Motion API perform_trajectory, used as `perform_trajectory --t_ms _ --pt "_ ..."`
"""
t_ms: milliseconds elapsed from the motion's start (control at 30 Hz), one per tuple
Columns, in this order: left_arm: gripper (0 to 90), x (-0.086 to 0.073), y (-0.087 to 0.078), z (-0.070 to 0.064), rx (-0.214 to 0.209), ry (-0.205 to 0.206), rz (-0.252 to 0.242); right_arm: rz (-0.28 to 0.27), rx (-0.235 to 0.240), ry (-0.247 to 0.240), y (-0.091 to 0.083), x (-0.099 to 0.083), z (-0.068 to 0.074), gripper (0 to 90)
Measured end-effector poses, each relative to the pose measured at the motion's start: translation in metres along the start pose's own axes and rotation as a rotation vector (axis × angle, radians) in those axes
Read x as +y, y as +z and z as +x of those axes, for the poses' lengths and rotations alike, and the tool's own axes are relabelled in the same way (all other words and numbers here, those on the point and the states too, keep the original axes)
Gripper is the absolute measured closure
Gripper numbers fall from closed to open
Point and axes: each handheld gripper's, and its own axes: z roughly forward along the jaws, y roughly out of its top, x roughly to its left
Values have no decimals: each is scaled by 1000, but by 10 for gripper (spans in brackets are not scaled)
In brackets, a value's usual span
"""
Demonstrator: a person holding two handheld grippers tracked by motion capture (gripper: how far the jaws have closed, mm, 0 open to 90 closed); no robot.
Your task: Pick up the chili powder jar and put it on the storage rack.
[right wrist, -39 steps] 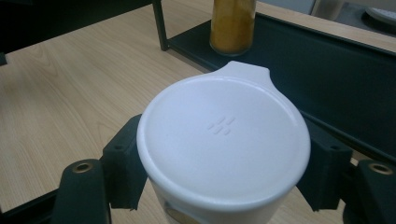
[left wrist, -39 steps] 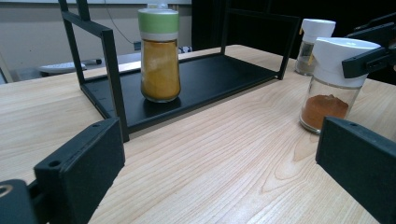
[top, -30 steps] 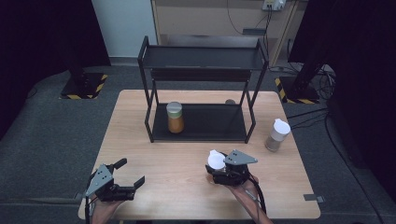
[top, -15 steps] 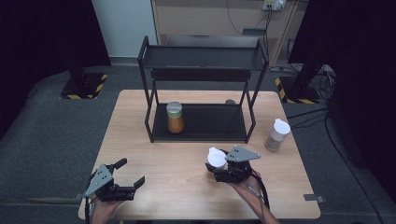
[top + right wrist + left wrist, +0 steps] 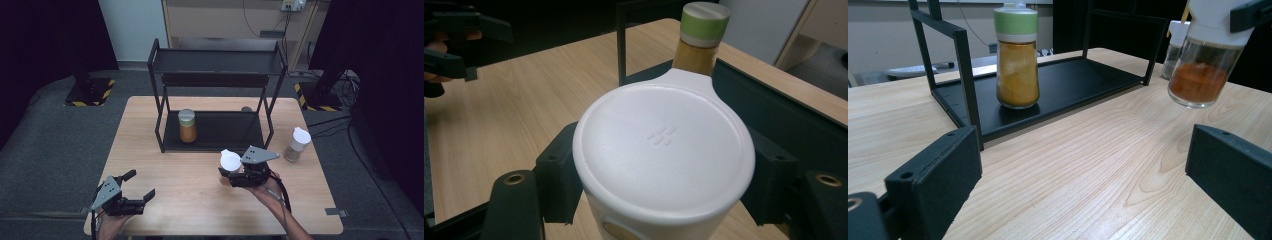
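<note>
My right gripper (image 5: pixel 231 174) is shut on a white-lidded jar (image 5: pixel 230 162) of orange-brown spice, held just in front of the black two-tier rack (image 5: pixel 215 137). In the left gripper view the white-lidded jar (image 5: pixel 1205 65) hangs slightly tilted above the wood. From the right gripper view its lid (image 5: pixel 664 150) sits between my two black jaws. A green-lidded jar (image 5: pixel 187 126) of yellow spice stands on the rack's lower shelf at the left. My left gripper (image 5: pixel 140 183) rests open at the table's front left, with nothing between its jaws.
A second white-lidded jar (image 5: pixel 297 144) stands on the wooden table (image 5: pixel 150 150) to the right of the rack. The rack's upper shelf (image 5: pixel 217 62) is bare. Dark floor surrounds the table.
My right gripper has carried the white-lidded jar a little forward toward the rack. The left gripper has stayed where it was.
</note>
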Motion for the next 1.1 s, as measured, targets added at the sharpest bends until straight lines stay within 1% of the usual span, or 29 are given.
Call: perform_trajectory --t_ms 267,467,567,700,1100 --pt "8 0 0 0 -2 -2 1 -1 29 -25 1 17 -11 309" --pt "8 0 1 0 -4 -3 3 0 45 -30 5 27 -19 309" --pt "8 0 1 0 -4 -3 3 -1 38 -33 6 33 -22 309" --pt "8 0 1 1 -4 -5 3 -9 37 -25 10 40 -29 309" --pt "10 -1 0 1 -6 -8 0 -12 -10 -22 26 59 -44 309"
